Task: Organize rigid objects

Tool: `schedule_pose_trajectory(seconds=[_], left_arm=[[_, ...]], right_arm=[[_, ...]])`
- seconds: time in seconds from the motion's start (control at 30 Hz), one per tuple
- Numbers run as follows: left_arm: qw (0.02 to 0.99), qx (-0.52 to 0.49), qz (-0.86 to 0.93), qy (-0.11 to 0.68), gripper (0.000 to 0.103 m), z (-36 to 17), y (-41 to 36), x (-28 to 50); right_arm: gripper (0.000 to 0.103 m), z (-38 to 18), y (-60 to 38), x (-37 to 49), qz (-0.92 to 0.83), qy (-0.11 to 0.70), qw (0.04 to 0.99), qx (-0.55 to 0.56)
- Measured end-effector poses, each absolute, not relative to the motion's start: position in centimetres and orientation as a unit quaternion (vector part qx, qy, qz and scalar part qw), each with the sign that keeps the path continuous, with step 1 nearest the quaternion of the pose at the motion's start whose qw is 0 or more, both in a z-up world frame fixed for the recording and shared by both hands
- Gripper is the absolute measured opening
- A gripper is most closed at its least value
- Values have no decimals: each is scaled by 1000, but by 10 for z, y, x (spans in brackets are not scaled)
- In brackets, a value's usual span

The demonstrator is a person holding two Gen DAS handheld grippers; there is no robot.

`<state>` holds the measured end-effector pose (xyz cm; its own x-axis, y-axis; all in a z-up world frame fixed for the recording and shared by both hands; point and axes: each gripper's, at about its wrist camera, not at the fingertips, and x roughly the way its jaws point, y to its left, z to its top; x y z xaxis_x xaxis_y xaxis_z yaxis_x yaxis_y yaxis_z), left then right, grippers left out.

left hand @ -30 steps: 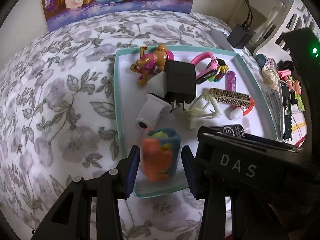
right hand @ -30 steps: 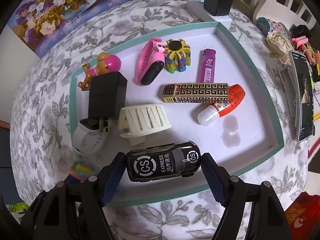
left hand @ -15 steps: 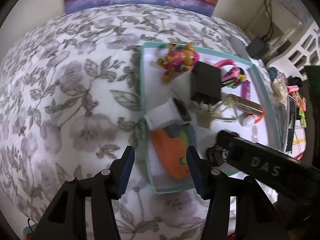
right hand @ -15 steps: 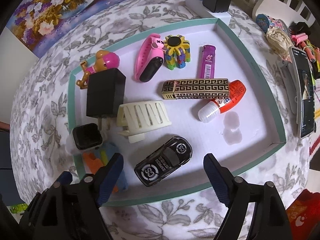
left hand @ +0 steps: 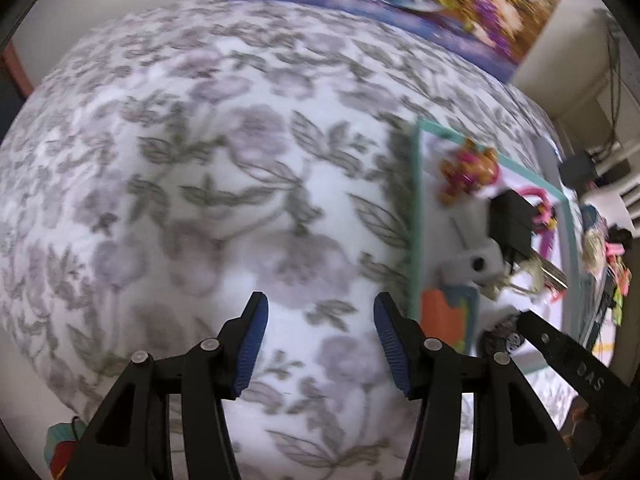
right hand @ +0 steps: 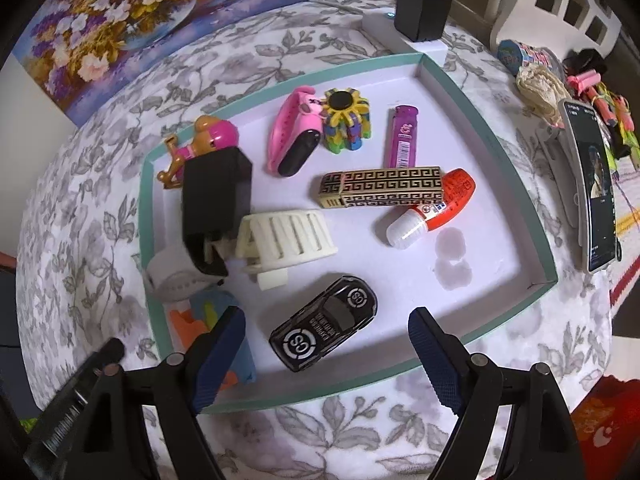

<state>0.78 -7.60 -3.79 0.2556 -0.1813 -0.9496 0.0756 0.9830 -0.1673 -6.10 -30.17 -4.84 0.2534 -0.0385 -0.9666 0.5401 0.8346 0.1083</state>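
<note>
In the tray: your car lies flat near the front rim of the tray, clear of both pads.
Right gripper: wide open over the car, nothing pinched (looks like a finished drop).
Left gripper: empty, jaws opening above bare cloth beside the tray.
Car axis: diagonal, one end toward the front-left corner, the other toward the far right; I can't tell which is the nose.
Block: orange-blue, tucked in the front-left corner.

A white cloth printed with grey leaves and pale mauve flowers. A teal-rimmed white tray holds a black toy car with white ring emblems, a purple lighter, and a gold-and-black Greek-key case.
</note>
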Motion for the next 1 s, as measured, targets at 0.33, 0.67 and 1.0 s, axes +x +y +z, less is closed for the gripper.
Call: schedule_pose_trajectory(seconds=[0.33, 0.67, 1.0], left_arm=[[805, -42, -35, 591, 87, -37, -46, 5], [828, -37, -31, 559, 96, -23, -34, -6], [843, -29, -40, 535, 96, -5, -33, -13]], right_arm=[[103, -42, -277, -64, -178, 575, 777, 184], [103, -30, -262, -73, -169, 554, 800, 160], [103, -11, -264, -82, -176, 514, 822, 171]])
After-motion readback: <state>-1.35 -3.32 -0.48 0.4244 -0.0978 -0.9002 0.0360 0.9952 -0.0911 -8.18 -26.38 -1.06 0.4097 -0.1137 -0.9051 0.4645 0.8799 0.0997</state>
